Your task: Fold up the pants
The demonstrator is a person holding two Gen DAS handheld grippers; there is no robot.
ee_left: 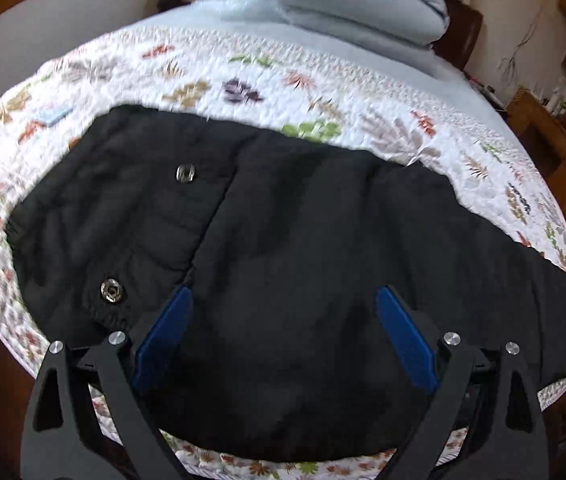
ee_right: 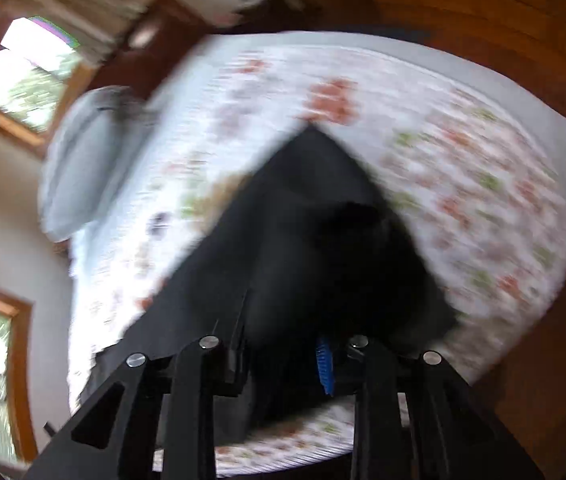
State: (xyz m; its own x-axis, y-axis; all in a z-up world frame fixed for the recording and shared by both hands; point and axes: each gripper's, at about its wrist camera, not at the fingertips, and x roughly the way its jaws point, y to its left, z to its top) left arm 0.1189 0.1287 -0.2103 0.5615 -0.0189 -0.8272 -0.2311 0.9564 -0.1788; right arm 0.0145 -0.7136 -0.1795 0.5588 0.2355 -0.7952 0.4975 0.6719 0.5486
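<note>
Left wrist view: the black pants (ee_left: 267, 264) lay spread across the floral quilt (ee_left: 211, 64) on the bed, waistband end toward the left with its two metal snaps (ee_left: 111, 290) showing, the legs trailing off right. My left gripper (ee_left: 285, 300) hovered over the seat of the garment with its blue pads (ee_left: 163, 340) standing wide apart and nothing between them. A folded grey blanket (ee_left: 347, 8) sat well apart at the far side.

Right wrist view, heavily blurred: my right gripper (ee_right: 283, 344) had its jaws drawn close together with dark cloth of the pants (ee_right: 303, 216) bunched between them; I judged this a grip on the fabric, though the blur hid the pad contact itself.

I judged the step in hand to be taking hold for the first fold. To do it well, I would have set the left pads onto a single edge near the waistband, pinched both layers together, and matched the right hand's height so the cloth lifted evenly, without dragging the quilt.
</note>
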